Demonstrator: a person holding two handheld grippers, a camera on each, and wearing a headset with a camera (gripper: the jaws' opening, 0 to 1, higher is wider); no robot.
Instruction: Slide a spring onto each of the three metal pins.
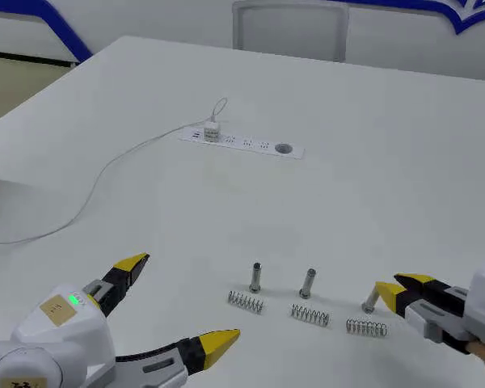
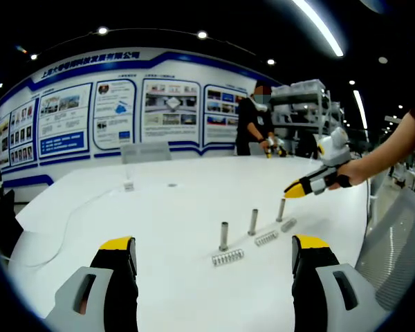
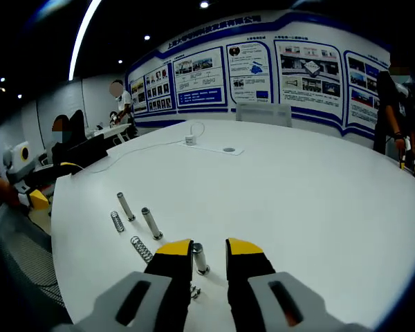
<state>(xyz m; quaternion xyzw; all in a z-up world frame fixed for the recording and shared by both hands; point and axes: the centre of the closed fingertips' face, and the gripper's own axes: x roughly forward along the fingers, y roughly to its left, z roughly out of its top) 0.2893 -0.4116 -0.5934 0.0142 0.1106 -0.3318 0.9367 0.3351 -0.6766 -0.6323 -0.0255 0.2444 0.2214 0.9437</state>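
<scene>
White table (image 1: 364, 202) ran wide and mostly open toward the frame's top, its edges far off. At lower left the left gripper (image 1: 176, 301) gaped wide. At lower right the right gripper (image 1: 398, 289) stood narrowly parted at the rightmost of three upright pins (image 1: 308, 283). Just below them, springs (image 1: 309, 315) lay flat, axes left-right.

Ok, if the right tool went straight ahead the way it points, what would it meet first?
Most likely the nearest metal pin, standing upright just ahead between the right tool's open jaws. The spring beside it lies flat, probably off that line, though depth is unclear.
</scene>
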